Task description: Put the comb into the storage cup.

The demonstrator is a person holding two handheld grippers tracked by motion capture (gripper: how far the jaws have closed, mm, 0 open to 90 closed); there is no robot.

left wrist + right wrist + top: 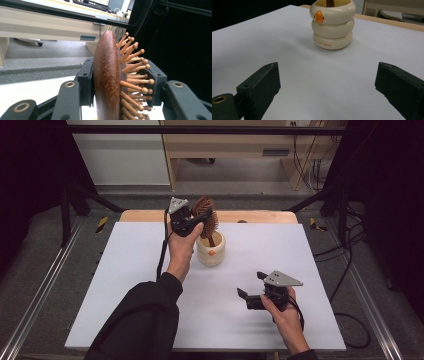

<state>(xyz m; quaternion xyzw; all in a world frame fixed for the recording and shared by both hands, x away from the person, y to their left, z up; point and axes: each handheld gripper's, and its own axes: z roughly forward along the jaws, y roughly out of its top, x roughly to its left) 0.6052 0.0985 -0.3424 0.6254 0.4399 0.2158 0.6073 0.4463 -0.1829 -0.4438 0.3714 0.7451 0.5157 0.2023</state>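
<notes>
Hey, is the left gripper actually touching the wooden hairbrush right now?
Touching. In the left gripper view the left gripper has one jaw against the hairbrush back and the other against its bristles.

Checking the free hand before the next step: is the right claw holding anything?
No, the right claw stands open over the bare white table, with nothing between its jaws.

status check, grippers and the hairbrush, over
Left gripper shut on hairbrush, handle down in cream holder. Right gripper open, holding nothing, near table front. Nothing in the way.
</notes>
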